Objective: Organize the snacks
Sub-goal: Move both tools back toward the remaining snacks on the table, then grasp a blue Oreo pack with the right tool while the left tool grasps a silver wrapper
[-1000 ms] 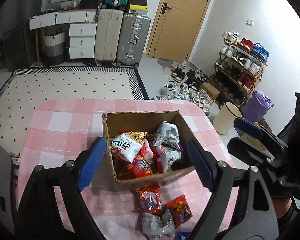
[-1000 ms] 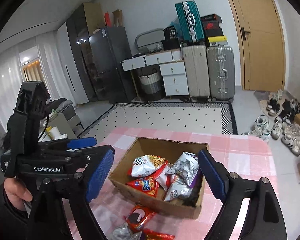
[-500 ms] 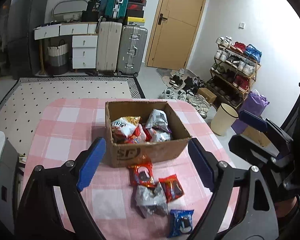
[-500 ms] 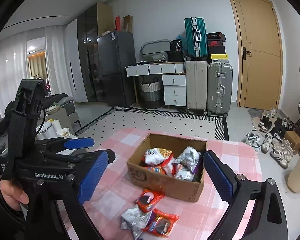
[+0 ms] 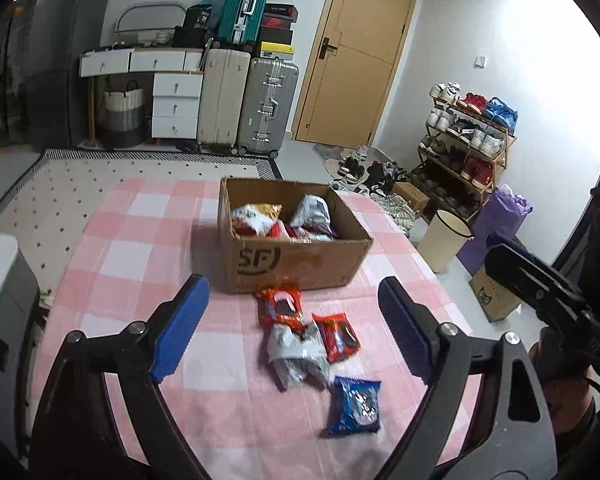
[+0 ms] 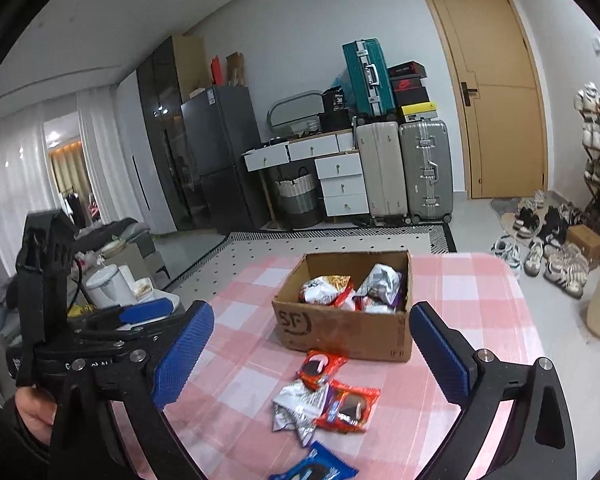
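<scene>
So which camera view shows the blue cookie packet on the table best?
The left wrist view. There the blue cookie packet lies whole on the pink checked tablecloth, nearest the camera, below the silver packet. In the right wrist view it is cut off by the bottom edge.

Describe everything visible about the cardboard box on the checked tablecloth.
The brown corrugated cardboard box sits upright and open-topped, no flaps showing, on the pink-and-white checked tablecloth. A black "SF" logo is printed on its near wall. Crinkled snack bags, silver, white and red, fill its lower part. A red snack packet lies on the cloth at its near base; whether it touches is unclear. No gripper touches the box.
</scene>
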Demonstrator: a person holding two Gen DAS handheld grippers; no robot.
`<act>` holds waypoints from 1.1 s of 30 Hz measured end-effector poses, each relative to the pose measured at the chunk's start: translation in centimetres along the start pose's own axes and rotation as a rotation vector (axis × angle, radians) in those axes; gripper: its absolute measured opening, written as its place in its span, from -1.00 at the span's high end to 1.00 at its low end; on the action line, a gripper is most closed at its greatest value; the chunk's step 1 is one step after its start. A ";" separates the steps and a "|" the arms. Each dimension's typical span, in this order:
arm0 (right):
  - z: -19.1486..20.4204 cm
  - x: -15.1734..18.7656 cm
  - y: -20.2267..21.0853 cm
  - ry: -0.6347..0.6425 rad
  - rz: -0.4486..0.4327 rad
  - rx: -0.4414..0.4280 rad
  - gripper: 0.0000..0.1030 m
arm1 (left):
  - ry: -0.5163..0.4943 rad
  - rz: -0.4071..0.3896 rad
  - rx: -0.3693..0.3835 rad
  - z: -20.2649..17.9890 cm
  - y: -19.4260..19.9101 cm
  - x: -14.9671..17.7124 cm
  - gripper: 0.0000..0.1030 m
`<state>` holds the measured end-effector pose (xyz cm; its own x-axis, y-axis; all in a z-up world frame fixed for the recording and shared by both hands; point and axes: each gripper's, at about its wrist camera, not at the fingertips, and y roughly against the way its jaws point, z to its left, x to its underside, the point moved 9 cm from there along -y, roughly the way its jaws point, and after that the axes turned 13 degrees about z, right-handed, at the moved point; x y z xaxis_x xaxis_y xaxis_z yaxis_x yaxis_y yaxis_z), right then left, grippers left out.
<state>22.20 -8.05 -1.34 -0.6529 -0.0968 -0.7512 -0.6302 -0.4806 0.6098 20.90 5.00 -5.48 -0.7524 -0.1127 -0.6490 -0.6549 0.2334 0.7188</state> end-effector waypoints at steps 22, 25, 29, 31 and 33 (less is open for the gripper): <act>0.3 11.4 -2.5 -0.018 0.195 -0.020 -0.97 | 0.032 0.030 0.019 0.8 -1.5 6.6 -0.98; 0.0 12.9 -3.5 -0.031 0.229 -0.020 -0.97 | 0.042 0.037 0.022 1.3 -1.9 7.0 -0.98; -0.5 14.9 -5.4 -0.052 0.287 -0.025 -0.97 | 0.057 0.048 0.021 1.9 -2.5 7.6 -0.98; -0.6 15.7 -6.3 -0.058 0.314 -0.026 -0.97 | 0.065 0.057 0.025 2.3 -3.0 8.0 -0.98; -0.7 16.6 -7.2 -0.065 0.344 -0.026 -0.97 | 0.070 0.067 0.024 2.7 -3.5 8.3 -0.98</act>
<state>16.26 -6.81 -18.38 -0.8510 -0.2021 -0.4848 -0.3584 -0.4513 0.8172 17.10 5.82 -14.06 -0.7980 -0.1634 -0.5801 -0.6018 0.2661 0.7530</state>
